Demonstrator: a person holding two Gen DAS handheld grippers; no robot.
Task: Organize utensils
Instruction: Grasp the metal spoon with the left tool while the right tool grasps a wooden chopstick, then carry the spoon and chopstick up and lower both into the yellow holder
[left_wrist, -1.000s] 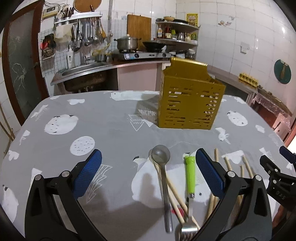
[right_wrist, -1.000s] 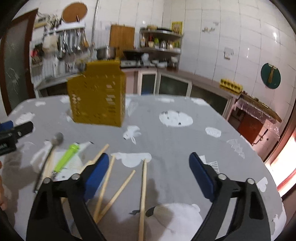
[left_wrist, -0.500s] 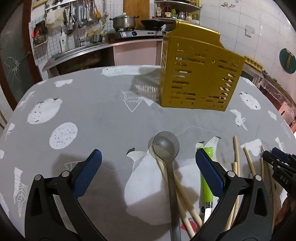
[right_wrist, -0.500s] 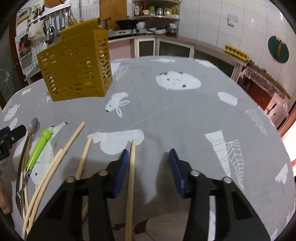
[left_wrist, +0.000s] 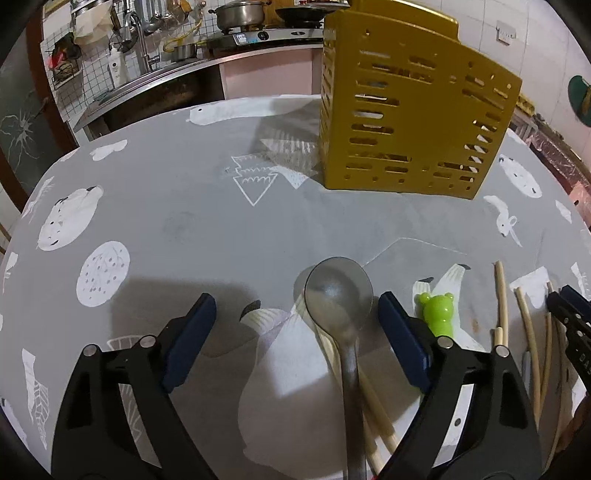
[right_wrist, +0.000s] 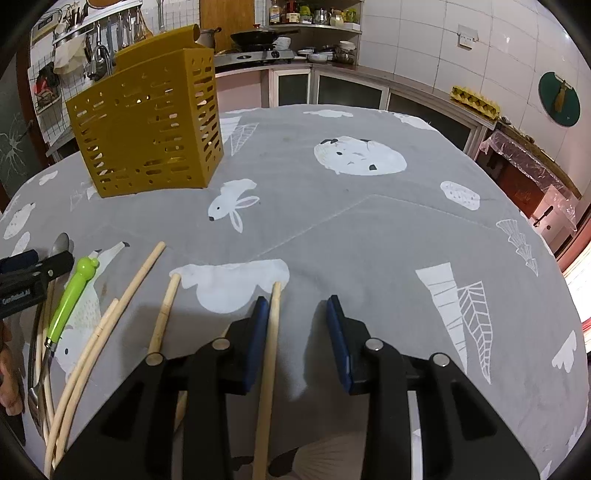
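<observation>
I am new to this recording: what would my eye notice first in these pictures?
The yellow slotted utensil holder stands upright at the far side of the grey printed tablecloth. Nearer lie a metal spoon between the left gripper's jaws, and a wooden chopstick between the closing right gripper's.

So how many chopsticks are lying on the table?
6 chopsticks show: one inside the closing right claw, one just left of it, two long ones further left, two under the spoon. More may be hidden.
</observation>
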